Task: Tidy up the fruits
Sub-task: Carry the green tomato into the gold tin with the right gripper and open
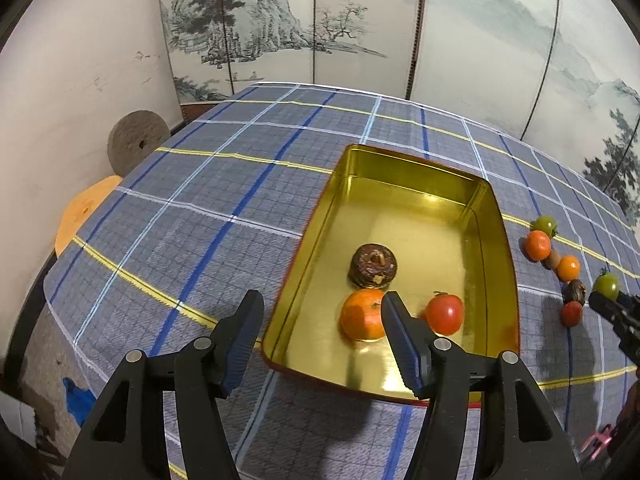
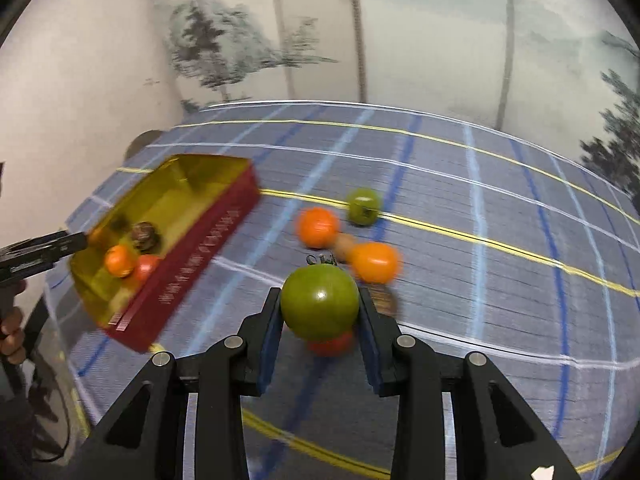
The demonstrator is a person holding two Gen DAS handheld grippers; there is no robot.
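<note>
A gold tin tray (image 1: 490, 208) with red outer walls holds a brown fruit (image 1: 373, 268), an orange (image 1: 360, 314) and a red tomato (image 1: 445, 312). My left gripper (image 1: 320, 322) hangs open over the tray's near left corner, with nothing between its pads. My right gripper (image 2: 320, 314) is shut on a green tomato (image 2: 320, 304), lifted off the cloth to the right of the tray (image 2: 200, 248). On the cloth lie two oranges (image 2: 318, 227) (image 2: 374, 262), another green tomato (image 2: 363, 206), a brown fruit (image 2: 383, 300) and a red one (image 2: 330, 345), partly hidden under the held tomato.
A blue plaid cloth (image 1: 208, 208) covers the table. A painted folding screen (image 1: 280, 20) stands behind it. A grey stone disc (image 1: 138, 142) and an orange disc (image 1: 86, 212) sit off the table's left edge. A hand (image 2: 12, 332) shows at the left in the right wrist view.
</note>
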